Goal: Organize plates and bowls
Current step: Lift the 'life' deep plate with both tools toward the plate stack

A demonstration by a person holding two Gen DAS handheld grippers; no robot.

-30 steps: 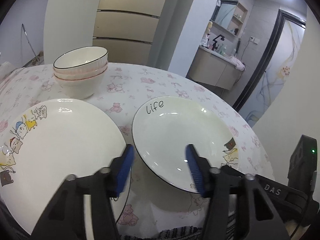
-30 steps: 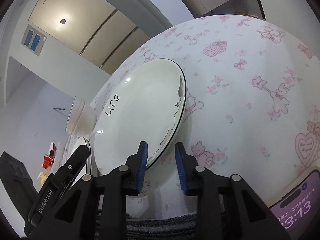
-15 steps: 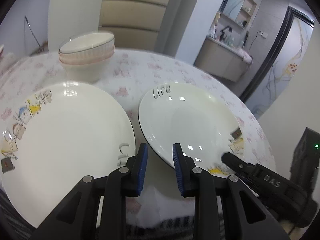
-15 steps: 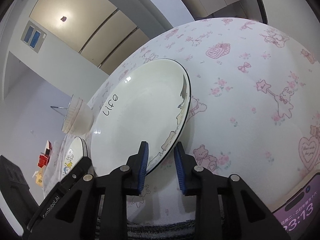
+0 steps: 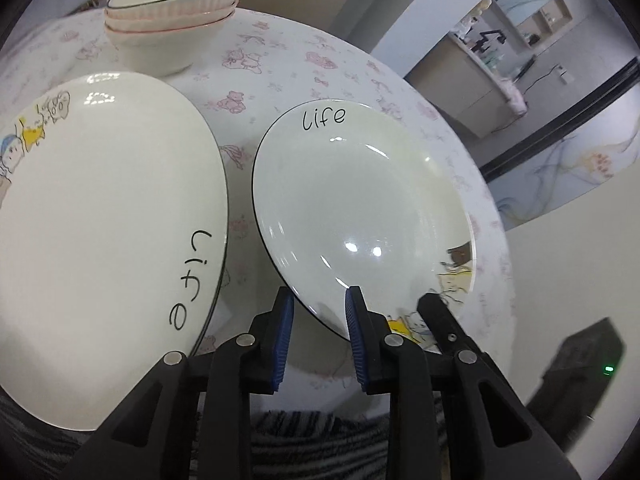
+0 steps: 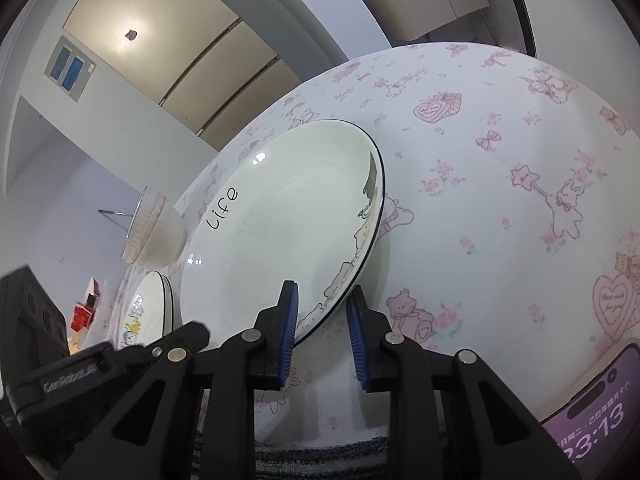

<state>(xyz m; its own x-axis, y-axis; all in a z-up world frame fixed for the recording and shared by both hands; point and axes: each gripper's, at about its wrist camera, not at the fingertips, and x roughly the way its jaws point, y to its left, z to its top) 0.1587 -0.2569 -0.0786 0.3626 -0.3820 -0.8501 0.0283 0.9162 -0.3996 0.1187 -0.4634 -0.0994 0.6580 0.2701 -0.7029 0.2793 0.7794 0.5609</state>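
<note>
**Room and edges.** Round table under a white cloth printed with pink bears and hearts (image 5: pixel 304 60). Its near edge runs just below both grippers, with dark striped fabric (image 5: pixel 304 436) beneath it. The cloth on the far right side is bare. A phone with a lit purple screen (image 6: pixel 592 412) lies at the near right edge.

**Left gripper** (image 5: pixel 320 304). Black frame, blue ribbed pads. It points steeply down toward the near table edge. Its jaws have just been closing and now stand narrow, with the plate's near rim between the pads, one pad over the rim and one under.

**Right gripper** (image 6: pixel 322 300). Same build, angled down. Its jaws are narrow and clamped on the same plate's near rim, further round to the right, close beside the left gripper.

**Plate** (image 5: pixel 360 200). Round cream ceramic plate with a thin black rim, lettered "life" on the far side and carrying cartoon figures near the right gripper. In the right wrist view its right edge stands clear of the cloth, so it is tilted.

**Second plate** (image 5: pixel 100 220). Matching cream ceramic plate with the same lettering and cartoon figures. It lies to the left of the held one, near it but apart.

**Stack of bowls** (image 5: pixel 172 12). Ribbed white and pale pink ceramic bowls, the top one black-rimmed. The stack stands upright at the far left, beyond the second plate.
</note>
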